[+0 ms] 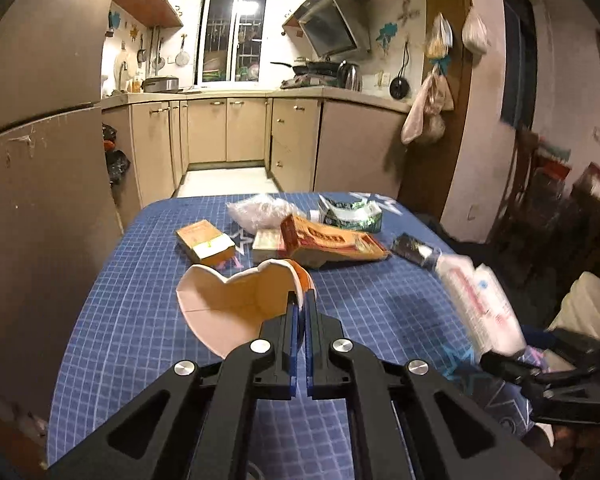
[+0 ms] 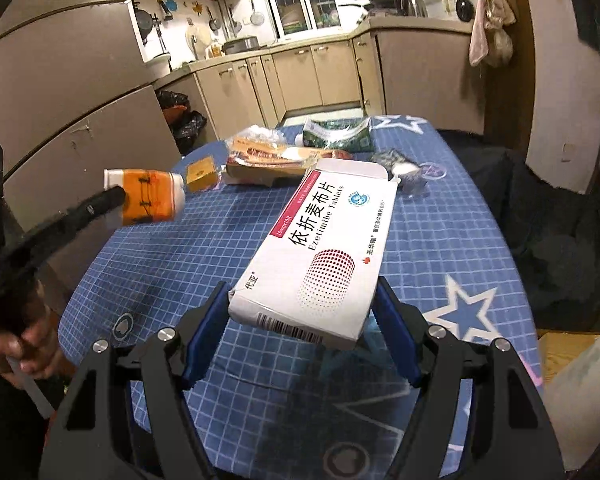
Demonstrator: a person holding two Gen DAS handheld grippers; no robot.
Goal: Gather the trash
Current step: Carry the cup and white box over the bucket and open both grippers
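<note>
My left gripper (image 1: 302, 300) is shut on the rim of a squashed orange paper cup (image 1: 236, 304), held above the blue checked table (image 1: 140, 320). The cup also shows in the right wrist view (image 2: 148, 198), at the left. My right gripper (image 2: 300, 304) is shut on a white medicine box (image 2: 324, 248) with red print, held above the table; the box shows blurred in the left wrist view (image 1: 480, 304). More trash lies at the table's far end: a small yellow box (image 1: 205, 241), a long orange box (image 1: 332, 242), a clear plastic bag (image 1: 258, 210), a green wrapper (image 1: 350, 210) and a dark wrapper (image 1: 414, 250).
A brown fridge (image 1: 40, 160) stands left of the table. Kitchen cabinets (image 1: 244, 128) lie beyond the far end. Black bags (image 2: 184, 120) sit on the floor by the fridge. A dark chair (image 1: 540, 208) and clutter stand to the right.
</note>
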